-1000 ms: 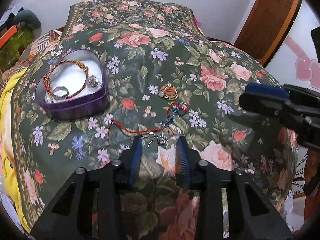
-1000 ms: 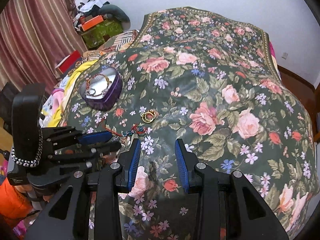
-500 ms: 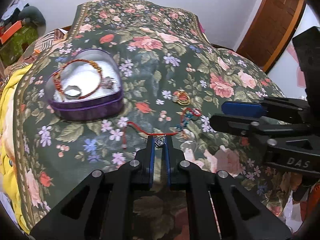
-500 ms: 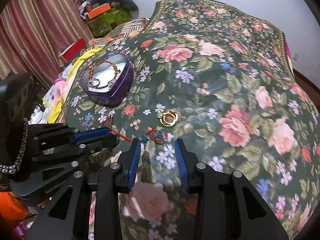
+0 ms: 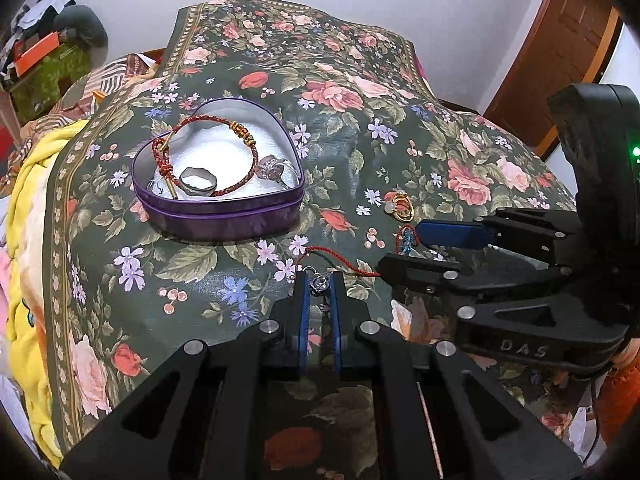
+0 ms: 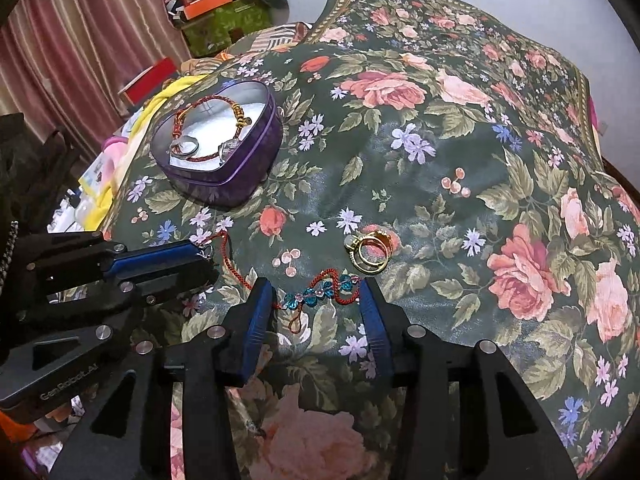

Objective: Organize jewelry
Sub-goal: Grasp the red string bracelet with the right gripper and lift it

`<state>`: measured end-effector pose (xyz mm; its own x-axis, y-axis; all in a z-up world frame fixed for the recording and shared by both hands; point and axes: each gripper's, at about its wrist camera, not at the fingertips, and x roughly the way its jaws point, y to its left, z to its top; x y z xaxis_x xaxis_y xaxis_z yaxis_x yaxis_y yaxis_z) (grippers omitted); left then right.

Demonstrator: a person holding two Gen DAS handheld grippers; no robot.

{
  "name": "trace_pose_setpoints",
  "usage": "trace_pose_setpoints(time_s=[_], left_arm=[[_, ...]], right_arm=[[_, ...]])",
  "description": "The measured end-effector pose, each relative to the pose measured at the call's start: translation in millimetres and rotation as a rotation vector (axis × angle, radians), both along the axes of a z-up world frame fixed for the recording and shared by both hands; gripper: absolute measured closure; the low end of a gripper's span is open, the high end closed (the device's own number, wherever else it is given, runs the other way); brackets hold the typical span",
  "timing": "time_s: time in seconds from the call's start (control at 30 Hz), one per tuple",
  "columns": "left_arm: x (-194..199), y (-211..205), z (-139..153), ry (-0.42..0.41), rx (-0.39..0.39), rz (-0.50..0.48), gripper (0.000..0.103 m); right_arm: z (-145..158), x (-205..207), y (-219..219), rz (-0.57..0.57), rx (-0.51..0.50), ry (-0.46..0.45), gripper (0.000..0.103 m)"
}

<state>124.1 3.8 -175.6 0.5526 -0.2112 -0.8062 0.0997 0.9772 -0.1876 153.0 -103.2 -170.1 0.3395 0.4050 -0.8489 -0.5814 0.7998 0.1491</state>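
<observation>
Left gripper clamped on red cord necklace's silver charm, right gripper fingers apart, just widened, astride its blue beaded section, floral bedspread.

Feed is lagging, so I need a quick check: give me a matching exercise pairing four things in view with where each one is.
Things:
1. braided red bracelet
2. gold rings
3. silver charm
4. blue-bead strand

Places:
A. on the bedspread, beyond the right gripper
B. pinched in the left gripper
C. inside the heart tin
D. between the right gripper's open fingers

Pairs: 1-C, 2-A, 3-B, 4-D
</observation>
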Motion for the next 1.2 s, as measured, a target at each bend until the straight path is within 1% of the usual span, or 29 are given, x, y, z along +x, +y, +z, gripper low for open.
trace_pose_setpoints(time_s=[0.07,0.17,0.23,0.27,0.3,0.53,0.97,1.2], left_arm=[[0,0,0,0.000,-0.002,0.002,0.095],[-1,-1,2,-0.001,-0.002,0.004,0.095],[-4,-1,4,-0.005,0.001,0.005,0.095],[-5,-1,6,-0.009,0.001,0.007,0.095],[-7,0,8,-0.013,0.000,0.010,0.095],[-16,6,26,-0.047,0.003,0.025,0.095],[-28,20,64,-0.145,0.016,0.058,0.095],[-29,32,84,-0.201,0.032,0.079,0.095]], right_arm=[[0,1,0,-0.005,0.003,-0.004,0.064],[0,2,1,-0.017,-0.011,-0.025,0.078],[0,4,-1,-0.025,-0.006,-0.023,0.086],[1,5,-1,-0.024,-0.004,-0.021,0.094],[1,4,-2,-0.026,-0.004,-0.020,0.095],[10,-1,-6,-0.043,0.008,-0.028,0.096],[75,-12,-10,-0.043,0.088,-0.183,0.096],[105,-8,4,-0.019,0.136,-0.249,0.096]])
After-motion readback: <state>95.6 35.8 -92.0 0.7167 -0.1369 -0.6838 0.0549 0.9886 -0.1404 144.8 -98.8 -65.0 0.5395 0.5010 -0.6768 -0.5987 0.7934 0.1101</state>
